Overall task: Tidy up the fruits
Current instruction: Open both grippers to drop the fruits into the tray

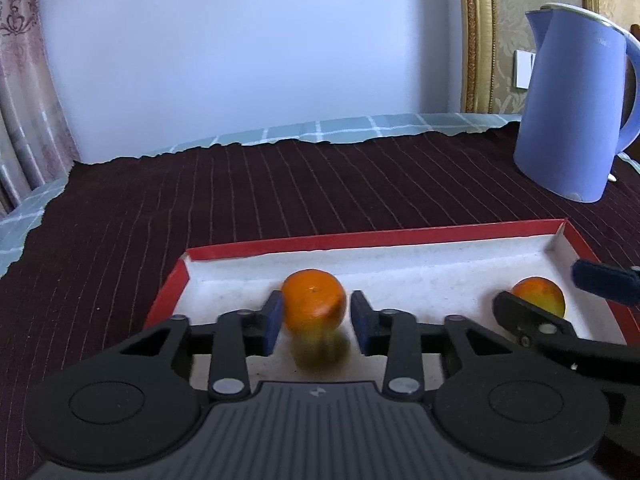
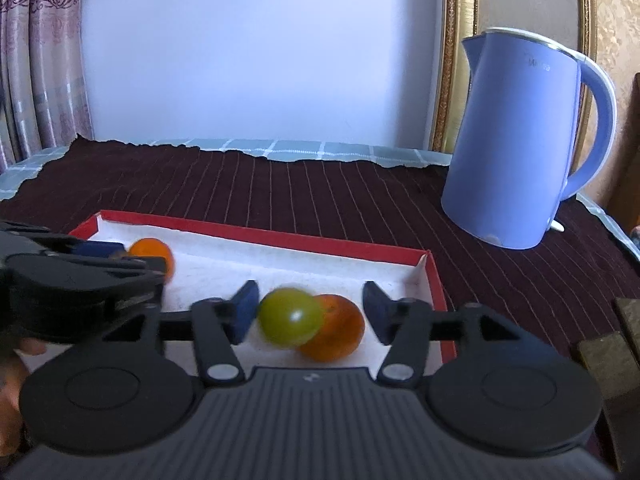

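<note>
A shallow red-rimmed box [image 1: 360, 238] with a white floor lies on the dark striped cloth. My left gripper [image 1: 316, 318] is open over its left part, with an orange [image 1: 314, 300] between the pads and a blurred smear beneath it. A gap shows at the right pad. My right gripper [image 2: 310, 314] is open over the right end of the box [image 2: 280, 236]. Between its pads is a blurred green and orange fruit shape [image 2: 304, 320]; I cannot tell whether it is one fruit or two. In the right wrist view, the left gripper [image 2: 104, 260] and its orange [image 2: 154, 256] are also seen.
A tall blue kettle [image 2: 516, 140] stands on the cloth behind and right of the box. Brown wooden blocks [image 2: 612, 356] lie at the right edge. A hand [image 2: 24, 352] shows at lower left. A checked cloth edges the table by the white wall.
</note>
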`<action>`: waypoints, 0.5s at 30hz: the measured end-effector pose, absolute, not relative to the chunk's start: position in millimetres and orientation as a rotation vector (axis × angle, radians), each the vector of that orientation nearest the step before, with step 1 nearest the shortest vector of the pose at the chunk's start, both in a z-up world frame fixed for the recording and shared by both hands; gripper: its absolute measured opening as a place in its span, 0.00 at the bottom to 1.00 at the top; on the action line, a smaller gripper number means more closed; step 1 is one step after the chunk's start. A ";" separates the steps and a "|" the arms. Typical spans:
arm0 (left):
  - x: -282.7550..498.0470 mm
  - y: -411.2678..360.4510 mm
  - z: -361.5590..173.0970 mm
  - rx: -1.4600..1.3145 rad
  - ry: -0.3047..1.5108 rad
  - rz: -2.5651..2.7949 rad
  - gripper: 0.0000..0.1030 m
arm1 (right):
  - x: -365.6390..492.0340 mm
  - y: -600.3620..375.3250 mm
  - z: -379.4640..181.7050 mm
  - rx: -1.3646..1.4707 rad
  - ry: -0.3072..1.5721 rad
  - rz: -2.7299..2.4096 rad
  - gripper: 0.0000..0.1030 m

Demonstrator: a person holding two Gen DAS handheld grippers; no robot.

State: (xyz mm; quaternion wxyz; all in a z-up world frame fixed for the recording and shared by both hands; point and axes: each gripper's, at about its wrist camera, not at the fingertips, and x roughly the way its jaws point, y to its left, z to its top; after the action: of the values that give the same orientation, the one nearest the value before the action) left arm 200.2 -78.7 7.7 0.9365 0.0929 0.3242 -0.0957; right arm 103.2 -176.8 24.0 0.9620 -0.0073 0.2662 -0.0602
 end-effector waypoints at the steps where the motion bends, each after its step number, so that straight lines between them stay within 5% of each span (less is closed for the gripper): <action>1: 199.7 -79.0 7.4 0.189 0.668 -0.201 0.43 | 101.1 -177.0 24.6 -0.018 0.538 -0.134 0.59; 3: 196.3 -75.3 8.0 0.170 0.671 -0.203 0.43 | 93.3 -178.7 26.7 -0.024 0.530 -0.166 0.73; 5: 189.4 -69.0 10.9 0.151 0.669 -0.208 0.44 | 80.0 -183.1 29.8 -0.005 0.506 -0.219 1.00; 7: 178.2 -60.1 15.9 0.116 0.657 -0.214 0.45 | 64.5 -186.6 31.8 0.028 0.475 -0.239 1.00; 11: 142.9 -37.7 29.0 0.053 0.605 -0.220 0.63 | 37.1 -187.6 30.5 0.083 0.478 -0.226 1.00; 15: 104.0 -14.7 38.1 0.023 0.537 -0.198 0.64 | 10.3 -184.8 22.3 0.120 0.462 -0.242 1.00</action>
State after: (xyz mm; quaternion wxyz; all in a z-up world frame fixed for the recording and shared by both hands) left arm 104.0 -14.7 38.1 0.9592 0.0113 0.2650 -0.0978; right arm 10.3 -184.8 22.3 0.9644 0.0595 0.2283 -0.1196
